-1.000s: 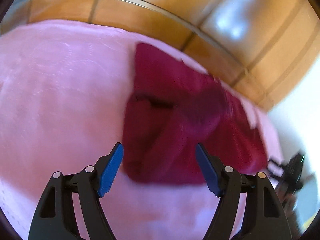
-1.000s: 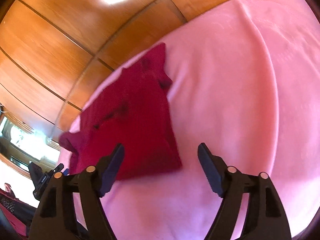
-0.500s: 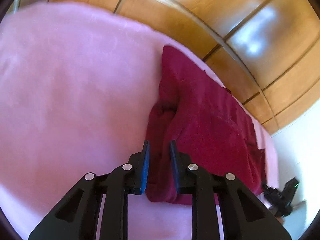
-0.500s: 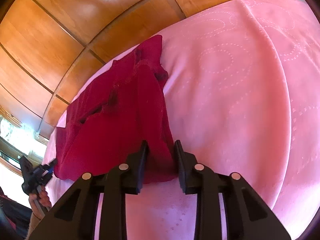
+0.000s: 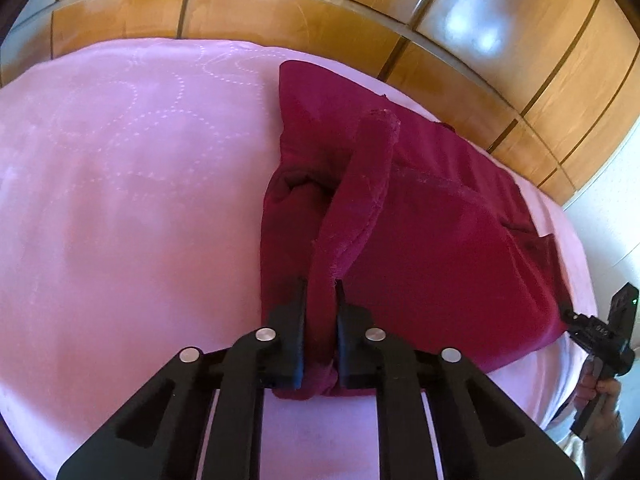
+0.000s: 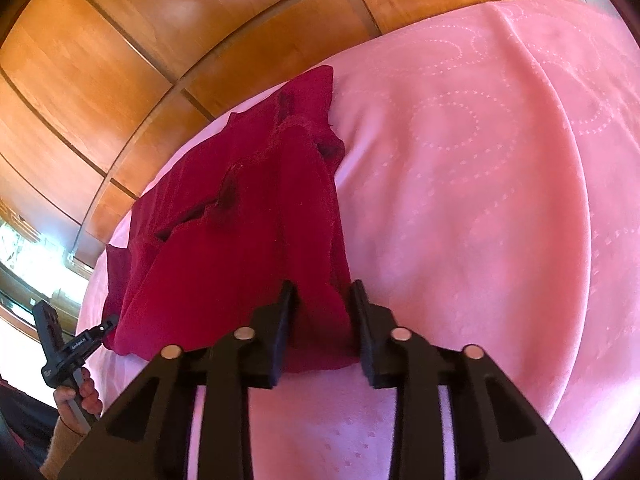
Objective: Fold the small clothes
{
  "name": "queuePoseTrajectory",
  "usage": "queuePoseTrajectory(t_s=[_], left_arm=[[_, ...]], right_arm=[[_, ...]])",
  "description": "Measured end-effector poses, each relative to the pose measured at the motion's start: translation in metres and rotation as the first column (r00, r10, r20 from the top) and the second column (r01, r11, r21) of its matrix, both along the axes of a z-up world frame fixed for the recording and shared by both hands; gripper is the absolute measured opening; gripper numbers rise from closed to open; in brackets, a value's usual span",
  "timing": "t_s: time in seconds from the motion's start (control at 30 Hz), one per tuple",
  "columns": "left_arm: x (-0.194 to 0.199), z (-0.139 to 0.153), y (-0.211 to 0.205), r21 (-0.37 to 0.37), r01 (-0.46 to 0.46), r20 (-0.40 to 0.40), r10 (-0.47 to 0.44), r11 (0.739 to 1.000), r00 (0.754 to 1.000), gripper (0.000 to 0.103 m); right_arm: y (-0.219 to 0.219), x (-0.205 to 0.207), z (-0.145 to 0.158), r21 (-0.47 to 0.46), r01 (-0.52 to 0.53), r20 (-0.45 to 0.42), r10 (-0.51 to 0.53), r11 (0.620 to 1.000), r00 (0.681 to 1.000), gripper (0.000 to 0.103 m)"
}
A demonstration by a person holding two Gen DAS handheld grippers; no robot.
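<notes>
A dark red garment [image 5: 440,240] lies on the pink bedspread [image 5: 140,200], partly bunched. My left gripper [image 5: 320,286] is shut on its near left edge, and a ridge of cloth rises from the jaws. In the right wrist view the same garment [image 6: 248,240] stretches away to the left. My right gripper [image 6: 322,286] has its jaws closing on the near right corner, with cloth filling the gap between the pads. Each gripper holds one end of the near edge.
The pink bedspread [image 6: 480,200] spreads wide on both sides of the garment. A wooden panelled wall [image 5: 500,60] runs behind the bed. A person's hand [image 5: 604,392] holds the other tool at the bed's edge, and a hand [image 6: 80,396] shows likewise in the right wrist view.
Both grippers went from wide open above the garment to closed on its near edge. The cloth now bunches up between each pair of fingers.
</notes>
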State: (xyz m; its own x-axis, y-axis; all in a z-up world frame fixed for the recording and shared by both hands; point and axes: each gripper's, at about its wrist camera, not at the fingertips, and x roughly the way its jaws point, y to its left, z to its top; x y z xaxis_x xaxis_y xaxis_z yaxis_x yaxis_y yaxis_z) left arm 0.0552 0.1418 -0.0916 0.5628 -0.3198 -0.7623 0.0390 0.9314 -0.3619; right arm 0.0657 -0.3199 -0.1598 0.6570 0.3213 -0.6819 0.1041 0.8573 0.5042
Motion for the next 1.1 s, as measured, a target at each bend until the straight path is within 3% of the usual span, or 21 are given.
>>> queuePoseTrajectory(t_s=[0.13,0.3,0.6,0.77,0.9,0.97,1.03,1.1], left_arm=[[-0.017,0.001,0.000,0.001,0.001,-0.001,-0.001,1.000,1.000,0.009],[-0.044,0.005,0.005,-0.051,-0.005,-0.003,0.005,0.999,1.000,0.008],[-0.112,0.015,0.005,-0.127,0.036,-0.025,-0.039,0.991,0.999,0.008],[-0.145,0.011,0.000,-0.123,0.044,-0.053,-0.051,0.991,0.997,0.008],[-0.144,0.019,-0.004,-0.103,0.058,-0.034,-0.062,0.993,0.997,0.009],[-0.139,0.031,-0.004,-0.085,0.075,0.005,-0.075,0.994,0.997,0.024],[-0.130,0.042,-0.003,-0.057,0.076,0.041,-0.074,0.996,0.996,0.041],[-0.120,0.047,-0.006,-0.033,0.084,0.059,-0.082,0.996,0.995,0.041]], right_arm=[[0.002,-0.008,0.006,-0.025,-0.021,0.003,0.021,0.999,1.000,0.014],[0.002,-0.026,0.016,-0.052,-0.051,0.010,0.052,0.997,0.999,0.010],[-0.009,-0.090,0.020,-0.062,-0.129,-0.032,0.127,0.990,0.991,0.009],[-0.008,-0.122,0.012,-0.074,-0.171,-0.095,0.164,0.982,0.982,0.009],[-0.003,-0.116,0.011,-0.083,-0.170,-0.096,0.162,0.982,0.982,0.010],[-0.005,-0.111,0.014,-0.085,-0.163,-0.087,0.156,0.983,0.984,0.017],[-0.007,-0.104,0.019,-0.086,-0.148,-0.061,0.143,0.985,0.988,0.041],[-0.005,-0.094,0.025,-0.111,-0.143,-0.046,0.139,0.983,0.989,0.042]])
